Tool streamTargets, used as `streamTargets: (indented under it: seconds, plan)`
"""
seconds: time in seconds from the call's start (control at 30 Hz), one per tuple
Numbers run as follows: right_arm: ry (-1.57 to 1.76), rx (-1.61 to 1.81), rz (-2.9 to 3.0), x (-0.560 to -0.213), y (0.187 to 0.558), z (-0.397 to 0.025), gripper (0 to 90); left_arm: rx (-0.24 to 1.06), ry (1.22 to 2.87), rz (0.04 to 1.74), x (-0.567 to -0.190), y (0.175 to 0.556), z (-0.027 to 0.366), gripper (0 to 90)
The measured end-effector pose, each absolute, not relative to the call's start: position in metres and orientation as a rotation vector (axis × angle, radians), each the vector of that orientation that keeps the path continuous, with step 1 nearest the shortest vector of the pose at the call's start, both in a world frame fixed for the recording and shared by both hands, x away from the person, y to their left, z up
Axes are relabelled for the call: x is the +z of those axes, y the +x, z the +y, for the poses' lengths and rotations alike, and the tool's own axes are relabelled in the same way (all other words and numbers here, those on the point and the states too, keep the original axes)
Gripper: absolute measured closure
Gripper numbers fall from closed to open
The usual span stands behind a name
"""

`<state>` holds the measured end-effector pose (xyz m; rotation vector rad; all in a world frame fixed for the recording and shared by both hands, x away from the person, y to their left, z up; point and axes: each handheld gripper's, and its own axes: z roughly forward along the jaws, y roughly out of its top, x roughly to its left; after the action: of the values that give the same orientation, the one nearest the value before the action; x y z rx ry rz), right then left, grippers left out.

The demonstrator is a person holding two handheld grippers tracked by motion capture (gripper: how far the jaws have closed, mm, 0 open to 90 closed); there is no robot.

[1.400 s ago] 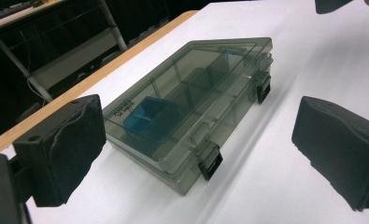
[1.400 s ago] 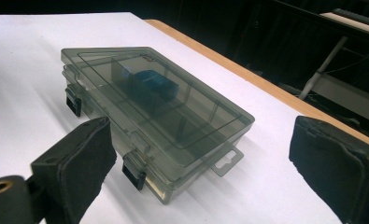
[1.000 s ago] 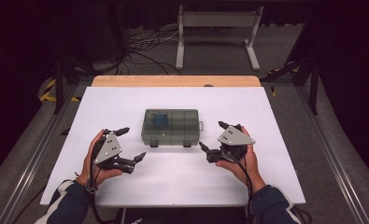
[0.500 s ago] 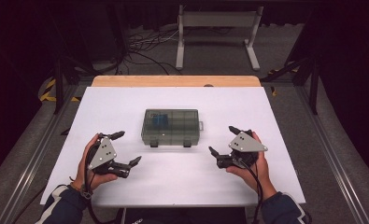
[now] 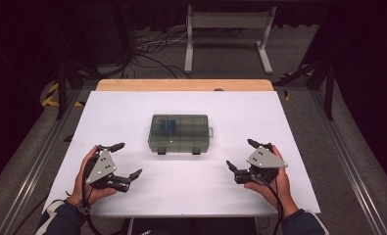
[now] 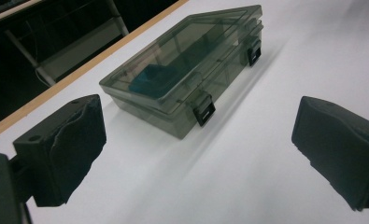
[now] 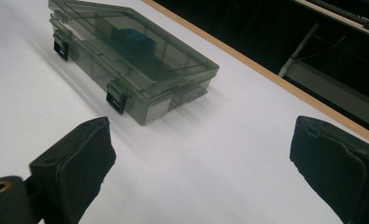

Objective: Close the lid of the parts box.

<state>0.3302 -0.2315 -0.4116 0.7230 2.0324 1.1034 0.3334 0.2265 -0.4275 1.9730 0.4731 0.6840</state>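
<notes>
Smoky grey clear plastic compartment box (image 5: 180, 132), lid latched, sits mid-worktop (image 5: 299, 127).
I hold my left gripper (image 5: 124, 161) and right gripper (image 5: 239, 155) near the front edge, jaws spread apart, both off the box.

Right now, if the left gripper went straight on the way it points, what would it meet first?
Probably the box: in the left gripper view it lies ahead between the open fingers, its latched front side nearest. The left gripper has bare table before that, though depth is hard to judge.
</notes>
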Motion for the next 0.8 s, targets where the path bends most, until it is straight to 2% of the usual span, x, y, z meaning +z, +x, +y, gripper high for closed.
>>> streamTargets:
  seconds: [0.8]
  plan:
    - [0.817, 1.142, 2.009, -0.439, 0.303, -0.266, 5.6, 0.629, 1.984, 0.556, -0.447, 0.315, 0.249, 3.9]
